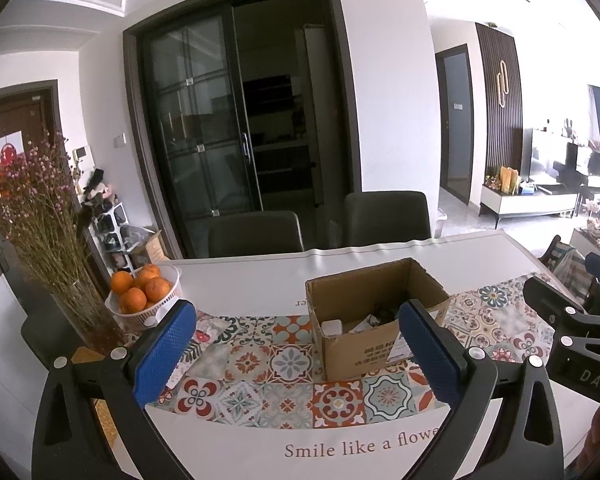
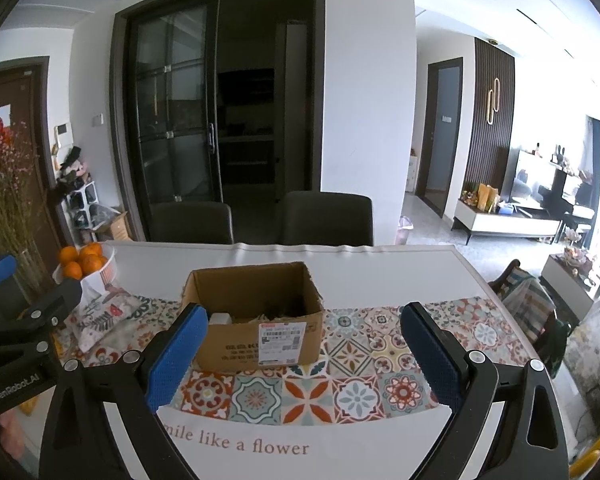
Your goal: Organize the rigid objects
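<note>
An open cardboard box (image 1: pixel 374 322) stands on the patterned table runner (image 1: pixel 276 364); it also shows in the right wrist view (image 2: pixel 256 316). Inside lie a small white object (image 1: pixel 332 327) and dark tangled items, partly hidden by the box walls. My left gripper (image 1: pixel 300 354) is open and empty, held above the table in front of the box. My right gripper (image 2: pixel 304 354) is open and empty, also in front of the box. The right gripper's body shows at the right of the left view (image 1: pixel 572 332), and the left gripper's body at the left of the right view (image 2: pixel 24 336).
A white basket of oranges (image 1: pixel 144 292) and a glass vase of dried flowers (image 1: pixel 48 232) stand at the table's left. A patterned packet (image 2: pixel 100 316) lies left of the box. Two dark chairs (image 1: pixel 384 216) stand behind the table.
</note>
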Demonstrator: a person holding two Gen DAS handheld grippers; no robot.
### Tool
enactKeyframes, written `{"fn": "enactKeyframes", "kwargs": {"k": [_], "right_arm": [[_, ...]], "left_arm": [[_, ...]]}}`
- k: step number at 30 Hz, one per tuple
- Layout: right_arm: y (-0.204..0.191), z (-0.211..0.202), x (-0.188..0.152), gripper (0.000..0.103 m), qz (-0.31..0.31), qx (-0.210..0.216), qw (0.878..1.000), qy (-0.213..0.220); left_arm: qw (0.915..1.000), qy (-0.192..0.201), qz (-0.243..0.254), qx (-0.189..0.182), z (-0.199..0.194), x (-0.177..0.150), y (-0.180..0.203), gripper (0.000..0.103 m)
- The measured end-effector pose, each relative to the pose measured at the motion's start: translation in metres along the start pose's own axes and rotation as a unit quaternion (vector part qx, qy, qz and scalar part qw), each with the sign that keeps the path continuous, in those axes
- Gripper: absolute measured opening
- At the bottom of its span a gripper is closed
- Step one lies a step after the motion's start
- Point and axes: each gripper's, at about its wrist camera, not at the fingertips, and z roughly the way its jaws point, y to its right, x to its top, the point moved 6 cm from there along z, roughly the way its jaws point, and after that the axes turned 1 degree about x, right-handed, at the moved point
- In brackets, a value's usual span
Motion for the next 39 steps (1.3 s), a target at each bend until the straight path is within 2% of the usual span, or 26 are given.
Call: {"fn": "enactKeyframes", "kwargs": {"k": [39], "right_arm": [[-0.0028,-0.0010,0.0032,0.098,0.001,0.005,1.000,0.002]], "left_arm": [[1.0000,0.002,-0.002,-0.005,-0.0043,0.0048,0.0006,0.103]]}}
